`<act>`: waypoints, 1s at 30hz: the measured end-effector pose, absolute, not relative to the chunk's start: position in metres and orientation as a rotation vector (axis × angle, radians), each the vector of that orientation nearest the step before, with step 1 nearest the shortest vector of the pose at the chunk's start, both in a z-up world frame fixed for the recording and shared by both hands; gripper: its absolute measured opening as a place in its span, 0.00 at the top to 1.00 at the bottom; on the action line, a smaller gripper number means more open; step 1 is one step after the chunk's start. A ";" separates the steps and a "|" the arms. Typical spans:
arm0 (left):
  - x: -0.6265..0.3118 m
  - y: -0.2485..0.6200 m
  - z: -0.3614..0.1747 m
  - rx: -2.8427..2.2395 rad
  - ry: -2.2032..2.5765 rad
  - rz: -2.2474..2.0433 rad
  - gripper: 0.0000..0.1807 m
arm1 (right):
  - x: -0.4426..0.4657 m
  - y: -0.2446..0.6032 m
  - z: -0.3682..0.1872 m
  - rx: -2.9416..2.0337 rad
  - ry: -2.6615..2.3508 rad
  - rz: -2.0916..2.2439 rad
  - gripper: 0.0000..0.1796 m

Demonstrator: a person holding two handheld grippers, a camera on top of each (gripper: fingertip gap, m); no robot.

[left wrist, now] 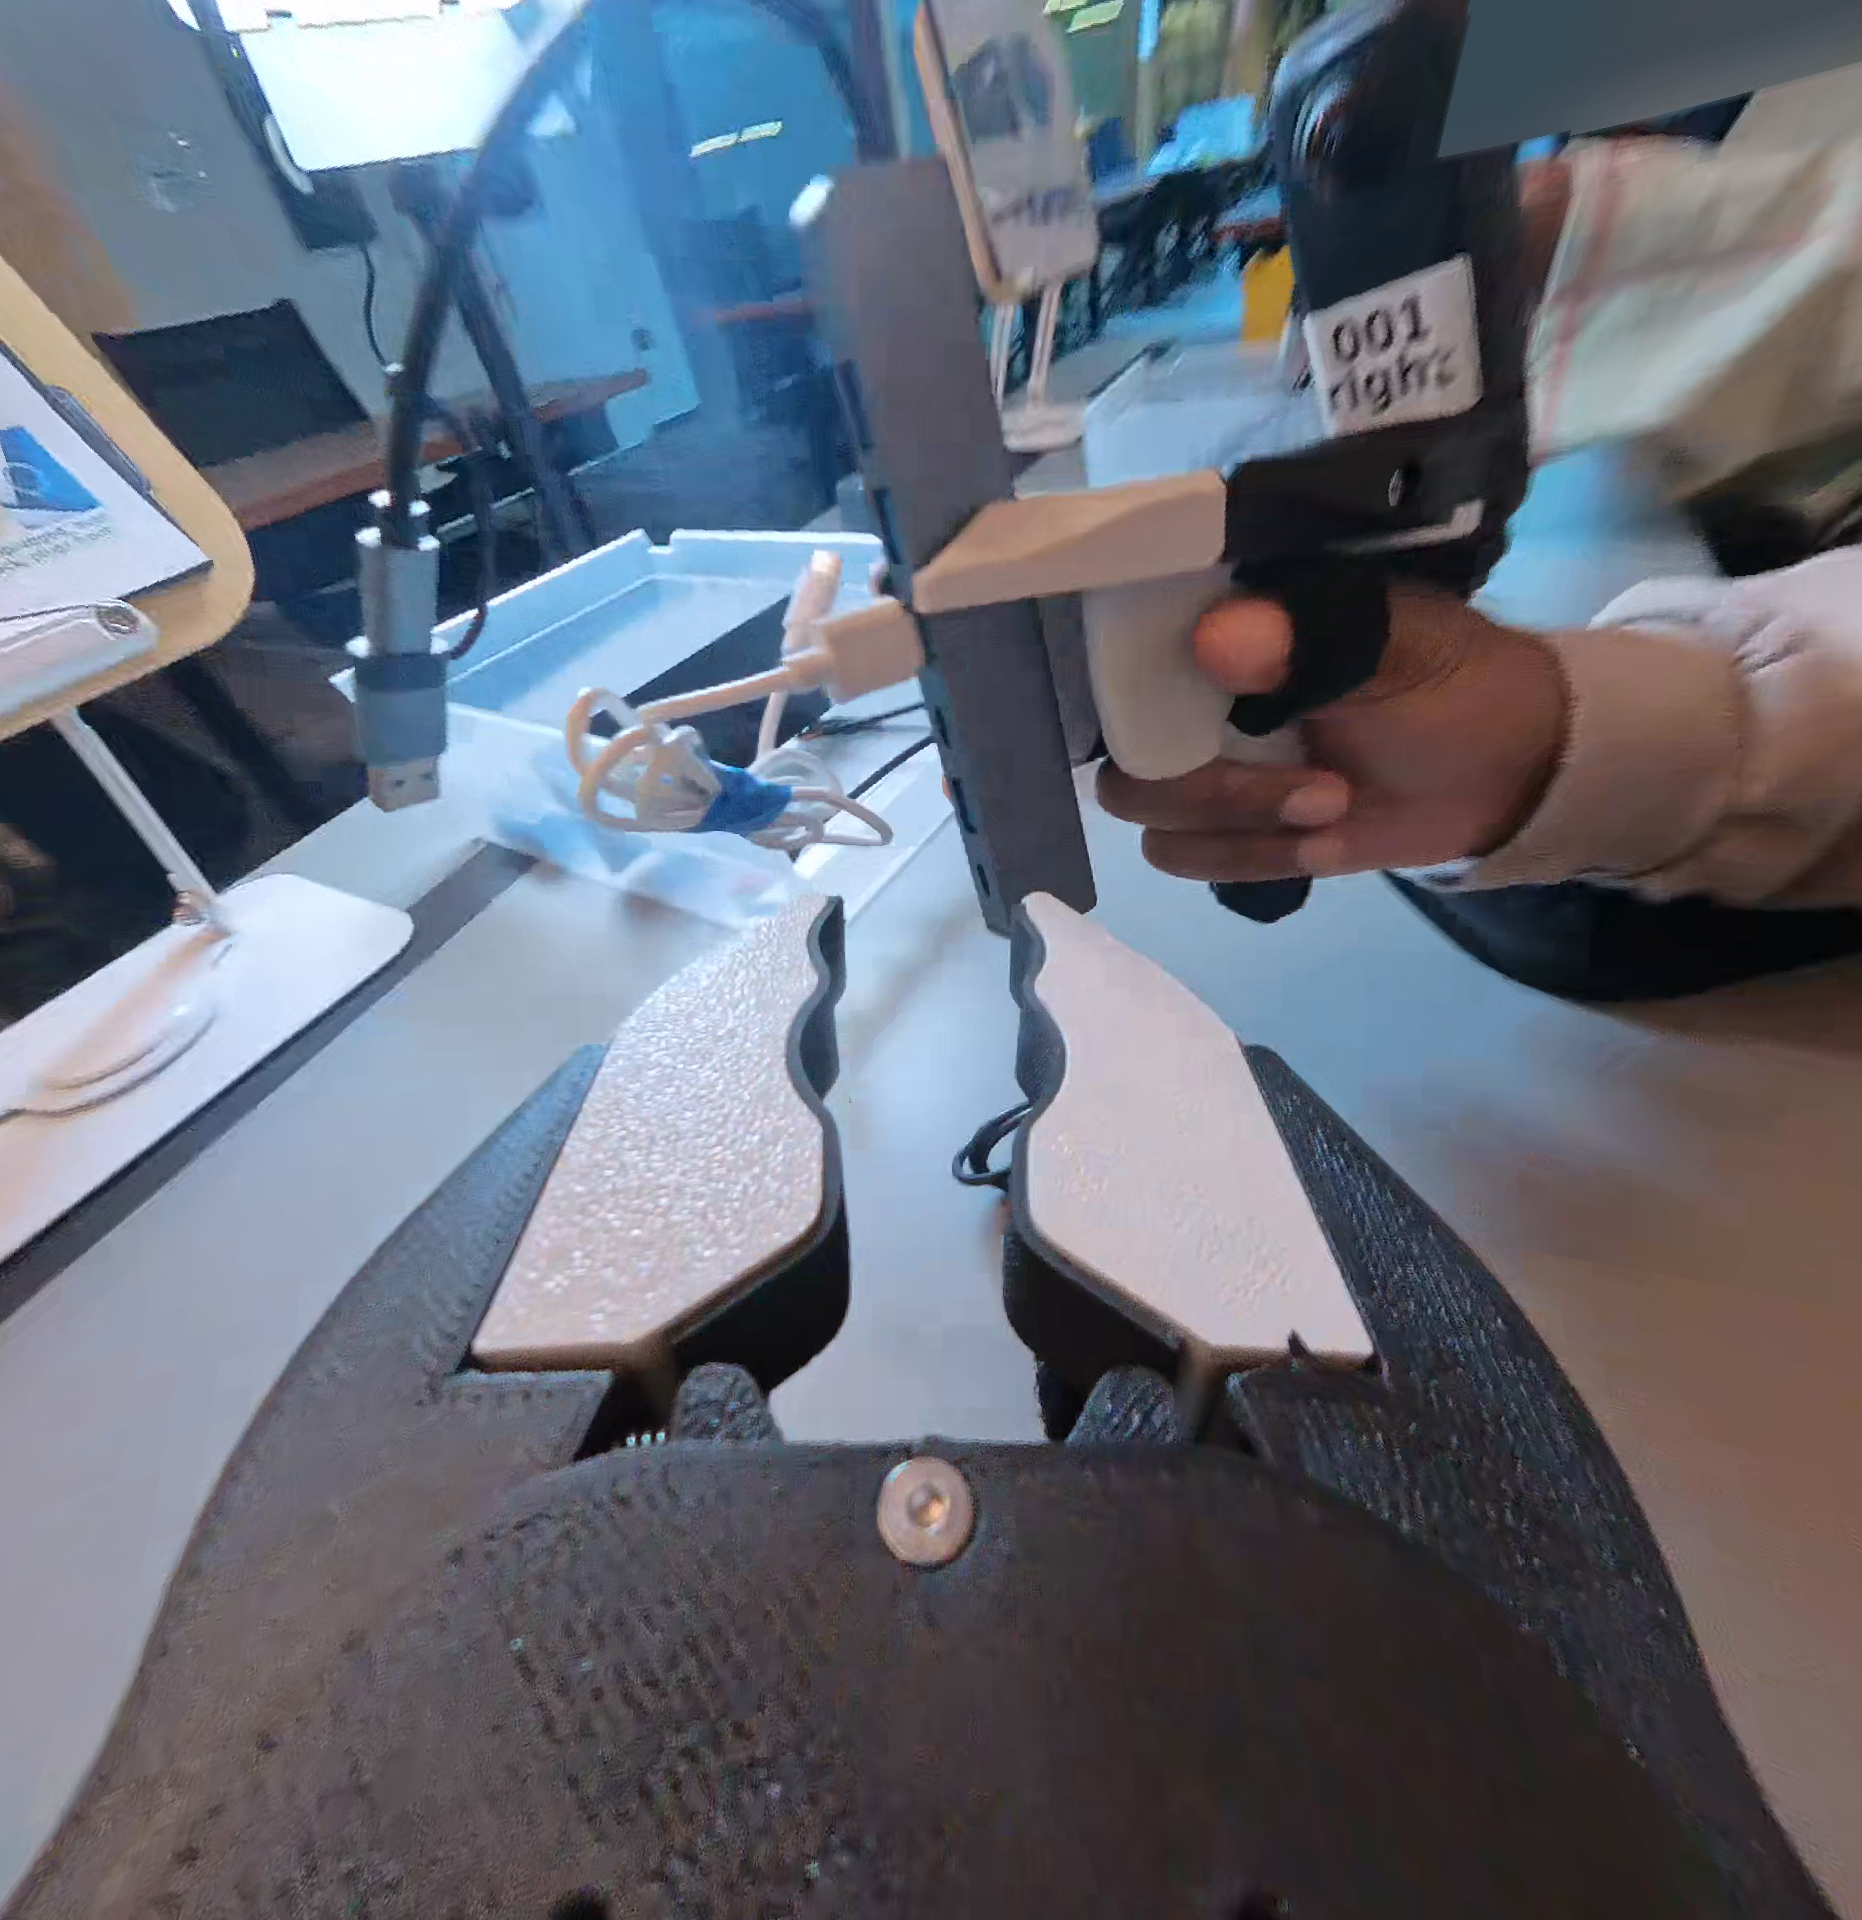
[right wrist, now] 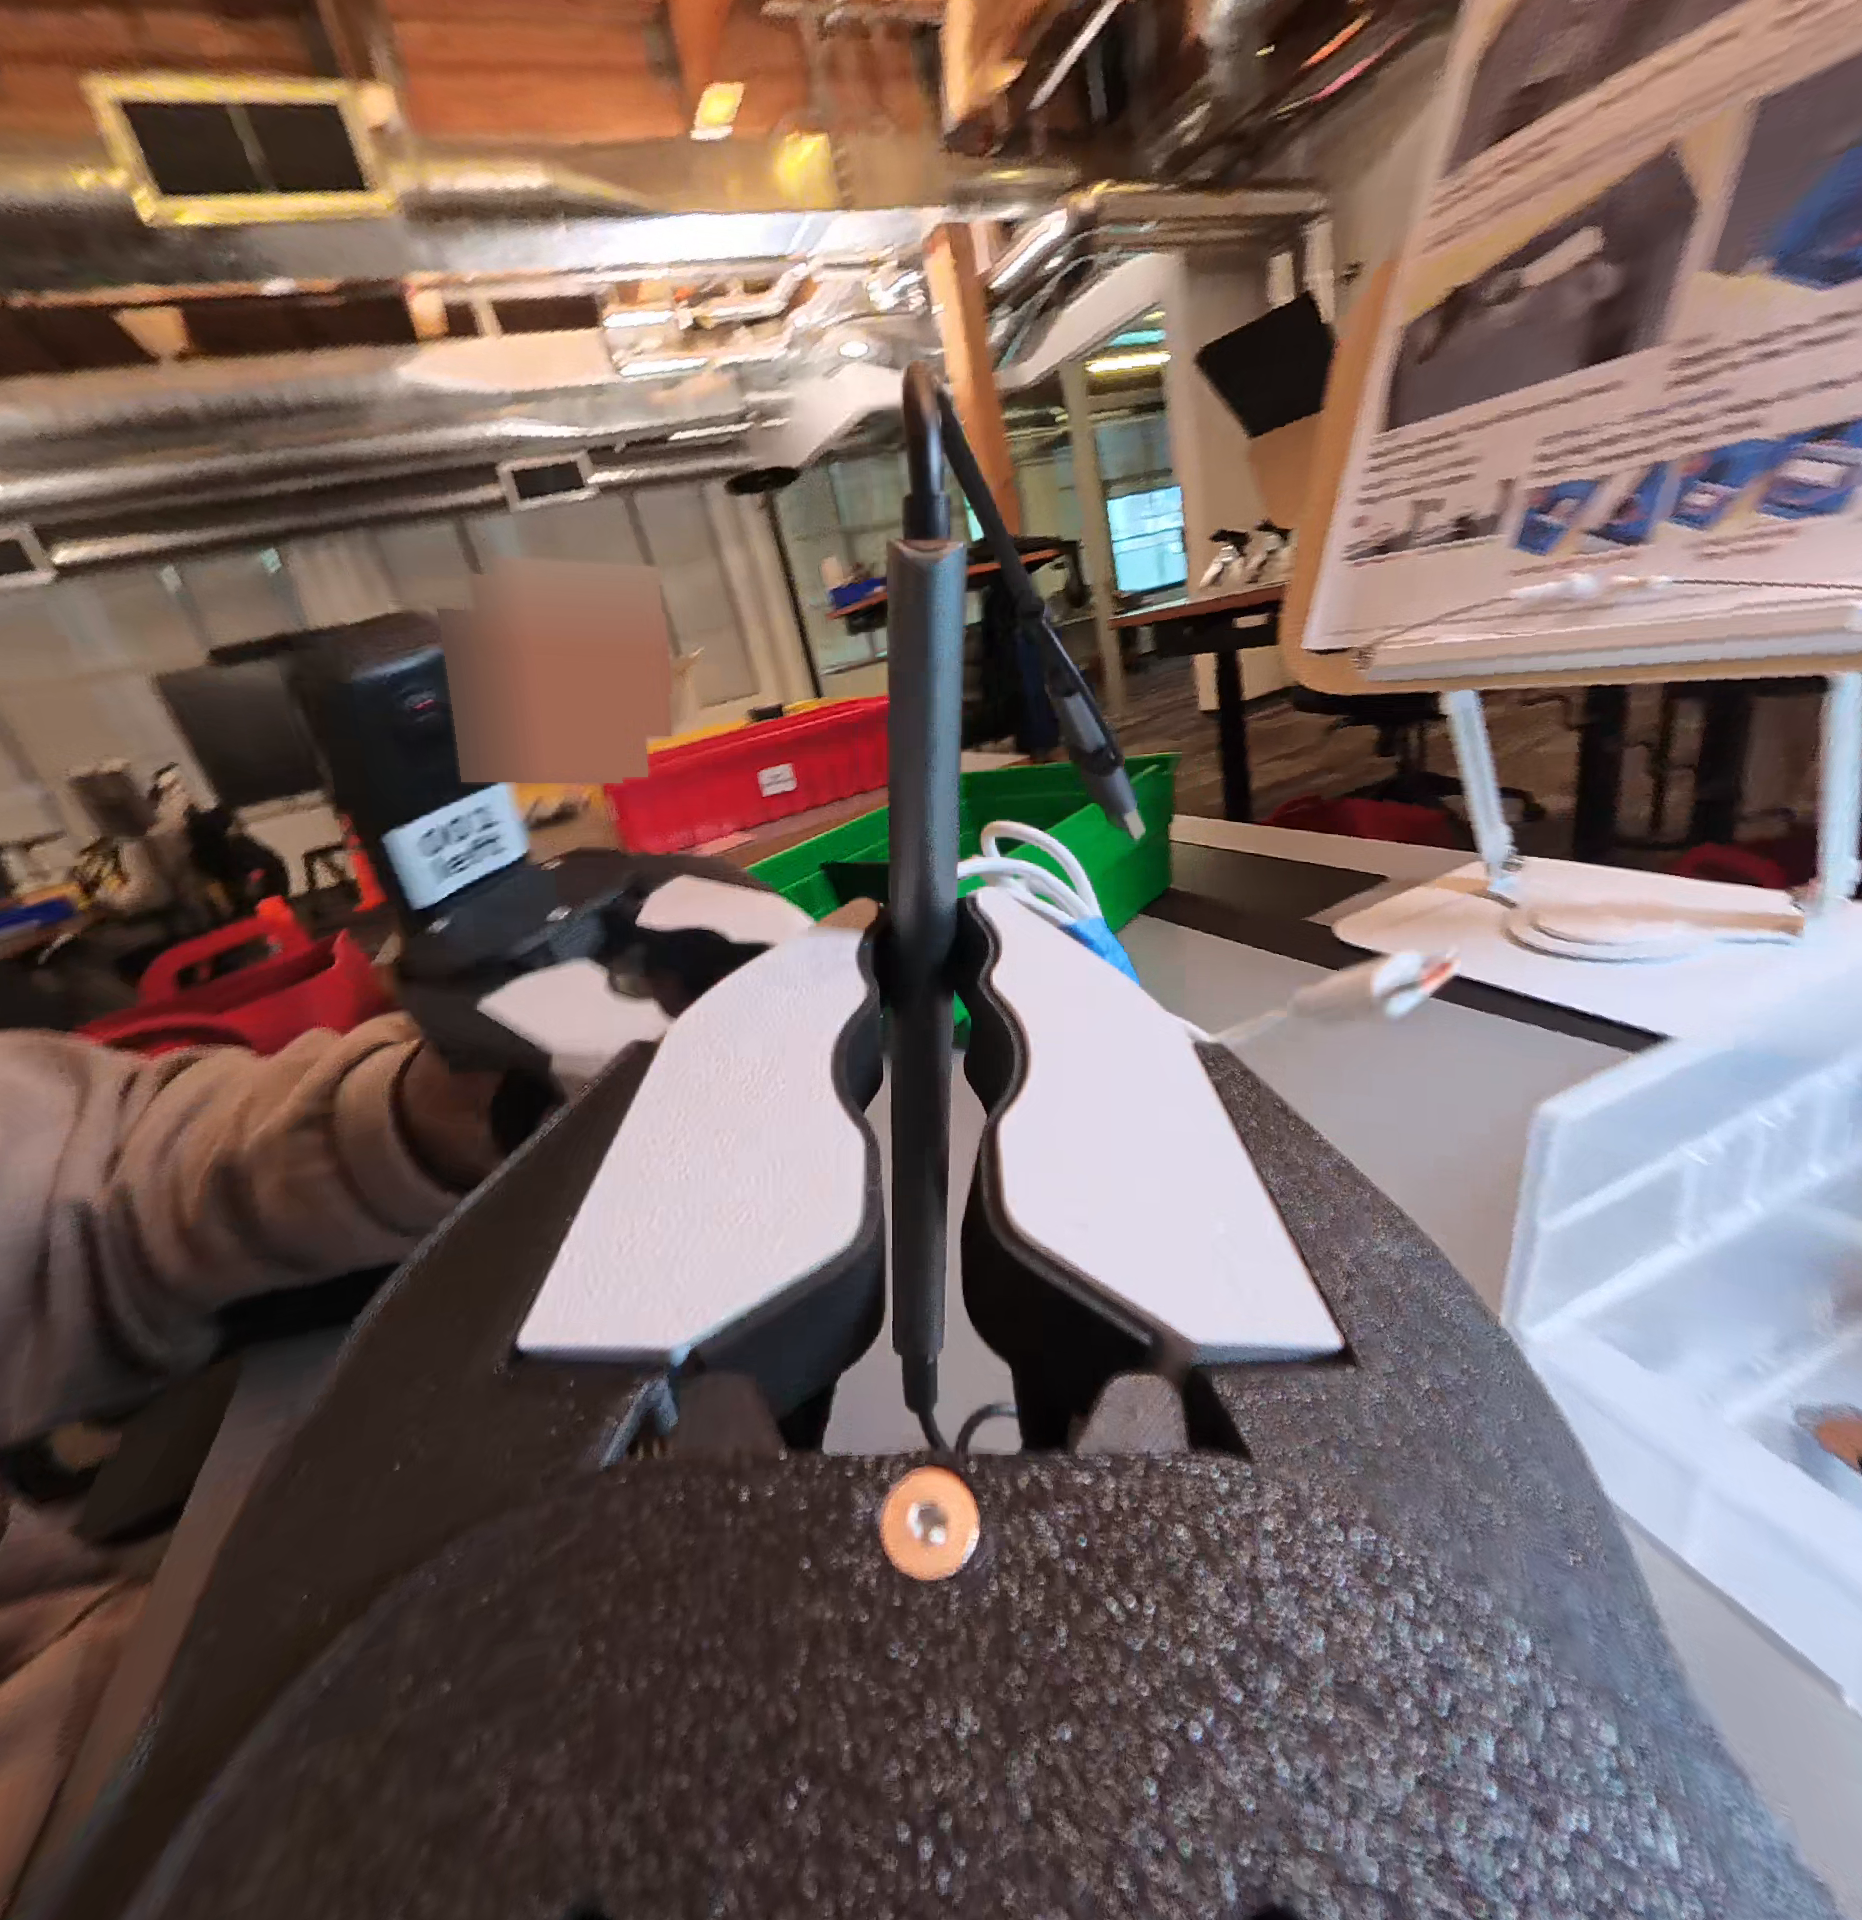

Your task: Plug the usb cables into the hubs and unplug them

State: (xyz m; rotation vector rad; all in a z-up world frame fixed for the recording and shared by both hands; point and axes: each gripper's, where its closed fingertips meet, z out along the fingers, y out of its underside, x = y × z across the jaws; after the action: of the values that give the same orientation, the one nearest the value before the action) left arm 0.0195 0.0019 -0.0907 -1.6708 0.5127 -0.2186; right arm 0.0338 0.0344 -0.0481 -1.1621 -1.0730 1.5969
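a: what shows in the left wrist view?

b: the left gripper (left wrist: 927, 925) hangs low over the pale bench (left wrist: 1426, 1195). its white fingers (left wrist: 698, 1122) are spread apart and hold nothing. just past their tips stands the dark hub (left wrist: 937, 540), upright like a thin board. the right gripper (left wrist: 932, 597) comes in from the right, in a person's hand (left wrist: 1353, 758), and its fingers pinch the hub from the side.

a: and the cables?

b: a black cable hangs down on the left, and its silver plug (left wrist: 399, 675) dangles in the air, plugged into nothing. a bundle of white cables (left wrist: 698, 779) lies on the bench behind. one white cable's plug (left wrist: 865, 649) sits right at the hub's edge.

a: now the right wrist view?

b: the right gripper (right wrist: 922, 961) has its white fingers (right wrist: 719, 1153) closed tight on the hub (right wrist: 922, 779), which stands straight up between them. a black cable loops from the hub's top, and its plug (right wrist: 1098, 774) hangs loose on the right. green bins (right wrist: 1062, 842) and red bins (right wrist: 750, 790) sit behind, a clear box (right wrist: 1685, 1299) is at the right, and the left gripper (right wrist: 594, 977) is off to the left.
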 end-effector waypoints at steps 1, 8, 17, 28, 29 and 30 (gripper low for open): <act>0.022 0.007 -0.095 -1.694 0.524 -0.176 0.82 | 0.031 0.040 -0.050 -1.199 -1.026 1.588 0.94; 0.027 0.034 -0.106 -1.735 0.582 0.048 0.79 | 0.021 0.043 -0.053 -1.286 -0.932 1.450 0.94; 0.035 0.038 -0.122 -1.752 0.596 0.097 0.79 | 0.018 0.054 -0.060 -1.336 -0.867 1.423 0.94; 0.021 0.032 -0.120 -1.776 0.523 -0.108 0.87 | 0.018 0.039 -0.058 -1.268 -0.918 1.449 0.94; 0.024 0.030 -0.121 -1.776 0.523 -0.128 0.83 | 0.018 0.040 -0.058 -1.270 -0.916 1.456 0.94; 0.027 0.029 -0.122 -1.781 0.528 -0.152 0.81 | 0.018 0.041 -0.058 -1.273 -0.912 1.462 0.94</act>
State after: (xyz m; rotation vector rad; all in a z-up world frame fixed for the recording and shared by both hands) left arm 0.0273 0.0291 -0.1223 -1.7810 0.5276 -0.1525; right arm 0.0177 0.0411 -0.0576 -1.2731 -0.9116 1.4622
